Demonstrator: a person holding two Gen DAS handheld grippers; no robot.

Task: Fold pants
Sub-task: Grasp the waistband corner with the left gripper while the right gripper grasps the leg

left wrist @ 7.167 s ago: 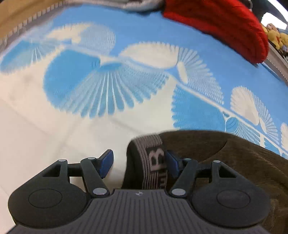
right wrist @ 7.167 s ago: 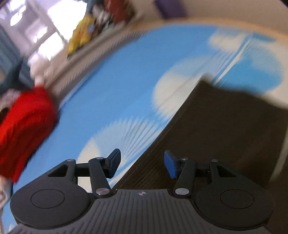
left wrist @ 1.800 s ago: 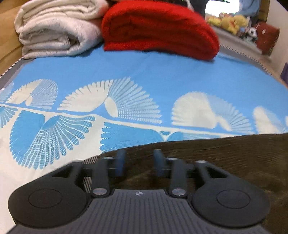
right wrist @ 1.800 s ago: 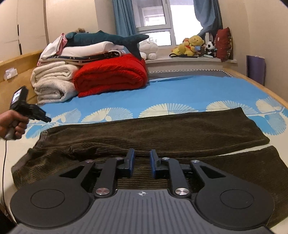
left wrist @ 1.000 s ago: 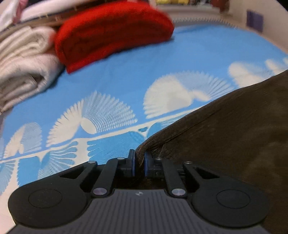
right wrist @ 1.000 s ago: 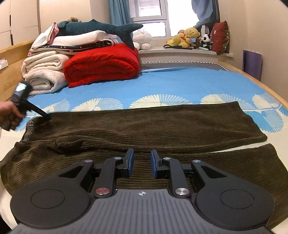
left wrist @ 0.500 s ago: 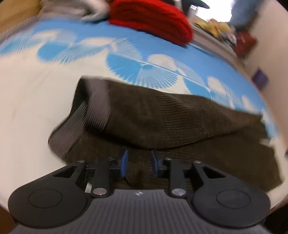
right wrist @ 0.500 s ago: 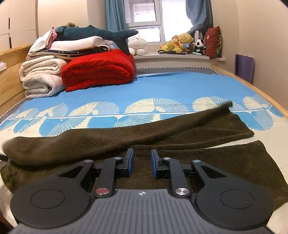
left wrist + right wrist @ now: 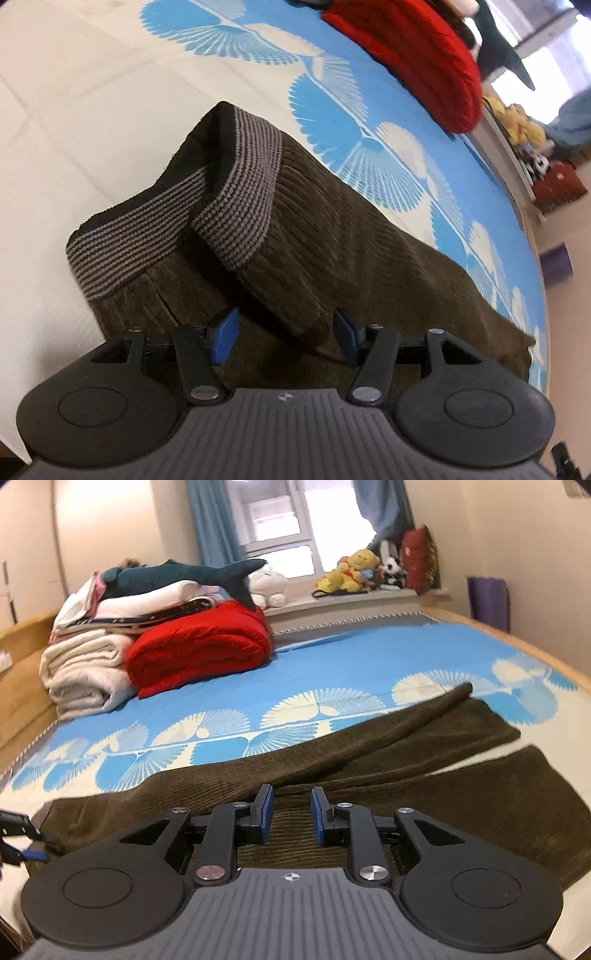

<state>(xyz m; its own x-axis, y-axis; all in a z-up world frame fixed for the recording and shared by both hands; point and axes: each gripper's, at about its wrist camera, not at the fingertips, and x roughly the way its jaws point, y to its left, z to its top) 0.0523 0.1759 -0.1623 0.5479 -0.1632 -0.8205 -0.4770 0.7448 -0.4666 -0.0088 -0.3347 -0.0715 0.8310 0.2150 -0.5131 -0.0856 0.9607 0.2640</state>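
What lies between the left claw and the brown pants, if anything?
Nothing visible. The left claw is open right above the pants, and the folded-over waistband edge sits between its fingers. Only the bed sheet surrounds the fabric there.

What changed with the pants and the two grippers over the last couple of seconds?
The left gripper, earlier shut on the waistband, carried the far pant leg over toward the near one, then opened its jaws and let go. The right gripper stays narrowly open over the near leg. The red blanket is unmoved.
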